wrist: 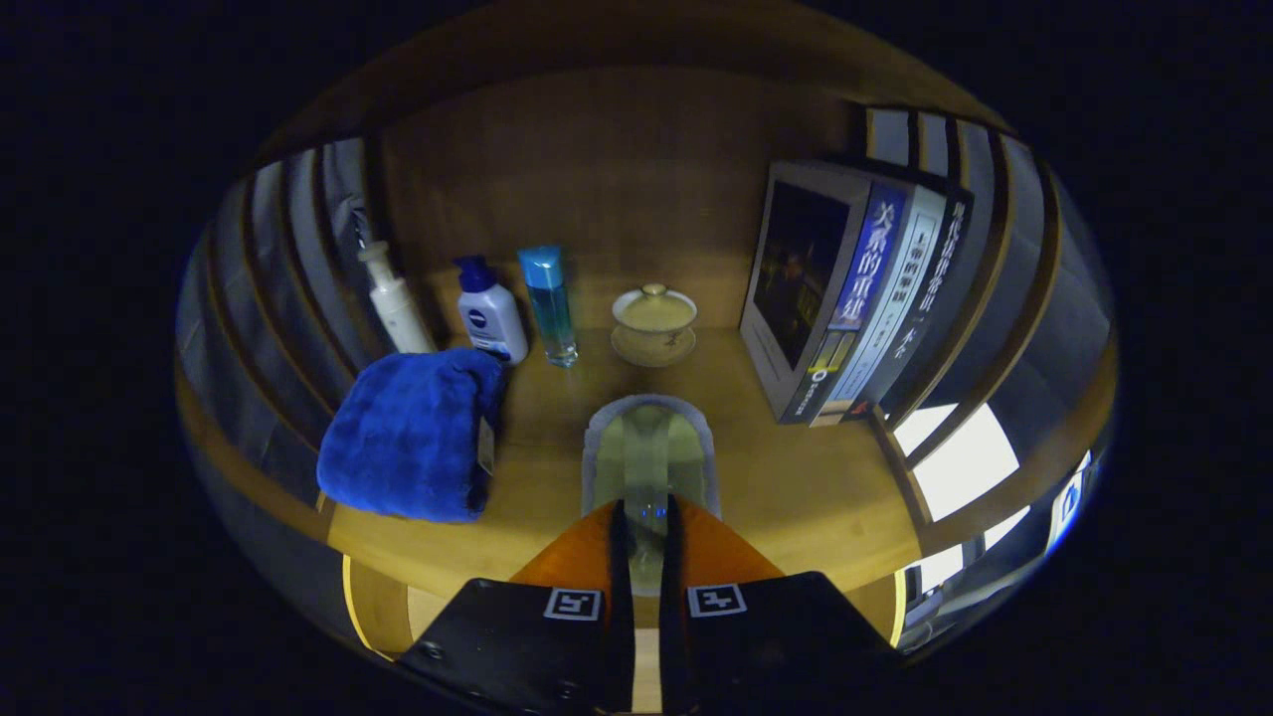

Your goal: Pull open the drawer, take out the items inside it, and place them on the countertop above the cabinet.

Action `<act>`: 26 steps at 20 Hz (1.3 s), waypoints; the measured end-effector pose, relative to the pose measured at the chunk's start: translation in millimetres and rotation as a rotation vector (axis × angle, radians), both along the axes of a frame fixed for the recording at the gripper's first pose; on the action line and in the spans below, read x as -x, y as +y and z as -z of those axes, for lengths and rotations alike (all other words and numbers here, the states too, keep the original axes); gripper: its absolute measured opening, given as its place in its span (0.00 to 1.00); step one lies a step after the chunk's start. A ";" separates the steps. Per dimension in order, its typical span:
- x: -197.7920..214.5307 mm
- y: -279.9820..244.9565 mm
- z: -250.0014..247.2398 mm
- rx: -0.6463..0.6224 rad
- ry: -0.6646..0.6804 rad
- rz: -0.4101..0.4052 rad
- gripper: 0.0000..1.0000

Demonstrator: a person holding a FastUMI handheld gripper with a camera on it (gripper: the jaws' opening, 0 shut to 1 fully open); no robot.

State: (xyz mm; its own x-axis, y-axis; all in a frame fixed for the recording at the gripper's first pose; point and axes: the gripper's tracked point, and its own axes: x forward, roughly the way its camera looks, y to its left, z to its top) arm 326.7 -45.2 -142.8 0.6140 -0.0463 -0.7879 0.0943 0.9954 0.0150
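My gripper (644, 512) is shut on a clear, pale greenish item with a grey outline (648, 452), which looks like a small bottle. It sticks out ahead of the fingertips over the front middle of the wooden countertop (796, 487). Whether it rests on the wood I cannot tell. Its near end is hidden between the fingers. Below the countertop's front edge, a paler wooden strip (383, 607) shows to the left of the fingers; it may be the drawer.
On the countertop lie a folded blue towel (413, 438) at the left, then a white pump bottle (396, 303), a white bottle with a blue cap (489, 310), a clear blue bottle (549, 303) and a lidded tea bowl (653, 323). Books (855, 293) stand at the right.
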 end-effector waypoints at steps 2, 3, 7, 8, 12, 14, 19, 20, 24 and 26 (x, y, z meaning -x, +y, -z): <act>-7.1 -2.8 9.9 0.005 0.037 0.003 0.18; -11.5 -4.7 12.9 0.024 0.043 -0.004 0.18; -17.8 -1.8 26.6 0.046 0.069 -0.021 0.19; -20.3 -2.3 27.5 0.047 0.060 -0.023 0.19; -21.9 -3.0 27.8 0.036 0.063 -0.026 0.21; -20.2 -2.1 28.4 0.019 0.068 -0.024 0.26; -19.6 6.6 30.0 -0.024 0.060 -0.013 0.52; -21.0 8.9 29.6 -0.027 0.052 -0.016 0.58; -16.2 7.7 21.8 -0.017 0.042 -0.005 0.79; -14.8 11.0 11.9 -0.046 0.004 -0.001 0.89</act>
State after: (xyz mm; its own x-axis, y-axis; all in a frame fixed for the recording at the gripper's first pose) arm 341.5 -34.2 -154.8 0.6105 -0.0097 -0.7919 0.0938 0.9938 0.0602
